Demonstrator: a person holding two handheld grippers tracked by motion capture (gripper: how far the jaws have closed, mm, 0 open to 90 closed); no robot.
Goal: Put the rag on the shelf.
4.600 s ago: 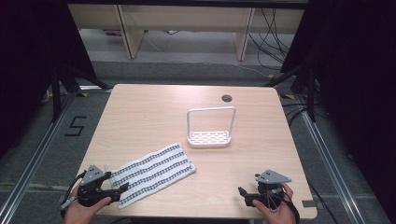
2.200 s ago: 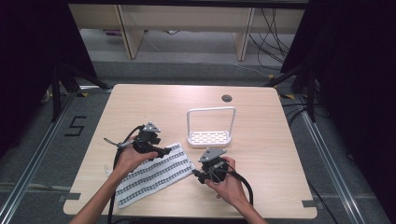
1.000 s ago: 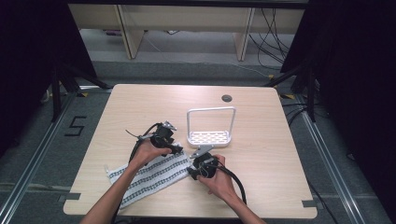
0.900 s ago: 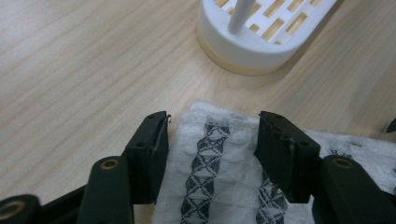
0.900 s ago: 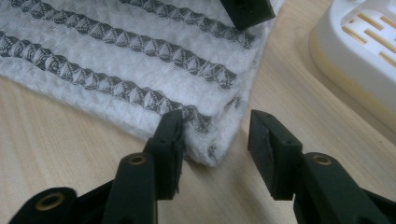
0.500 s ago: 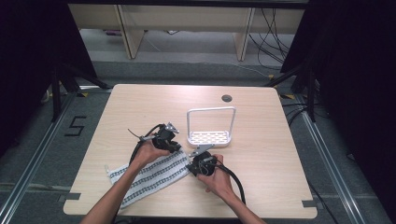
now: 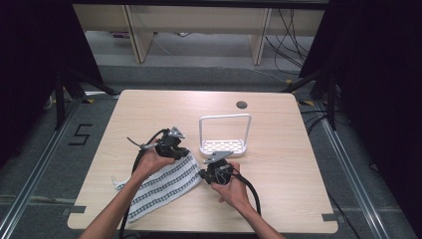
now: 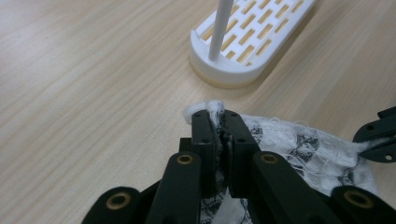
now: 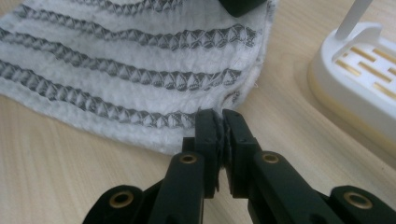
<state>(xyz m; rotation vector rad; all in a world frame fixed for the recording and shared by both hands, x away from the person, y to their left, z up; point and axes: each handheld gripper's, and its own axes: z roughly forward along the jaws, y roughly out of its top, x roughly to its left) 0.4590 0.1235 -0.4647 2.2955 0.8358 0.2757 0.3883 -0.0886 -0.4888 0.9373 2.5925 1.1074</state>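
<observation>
- Towel (image 7: 164, 186), white with dark patterned stripes, is spread flat on the table (image 7: 298, 164) just to the near left of the white rack (image 7: 224, 144), its far short edge lying closest to the rack's base.
- Left gripper (image 7: 174, 149) is seen pinched onto the towel's far corner, the one nearest the rack's left post; in the left gripper view the jaws are closed with a tuft of white cloth (image 8: 212, 109) squeezed between them.
- Right gripper (image 7: 216, 172) is seen clamped on the other corner of that same short edge, just in front of the rack; in the right gripper view the jaws are closed narrowly over the hem (image 9: 219, 116).
- Both corners beside the rack are therefore held, and the grasping step is judged to be complete or nearly so.
- Rack is an upright hoop on a slotted base, standing free and untouched, just beyond both grippers.
- Next move is judged to be a lift of the held edge, probably so that the towel can be carried over the rack's top bar.
- Both grips would need to be kept firm and raised together, level, so that the cloth is not pulled askew.
- Enough height would be needed for the trailing cloth to clear the bar without tipping the light rack.
</observation>
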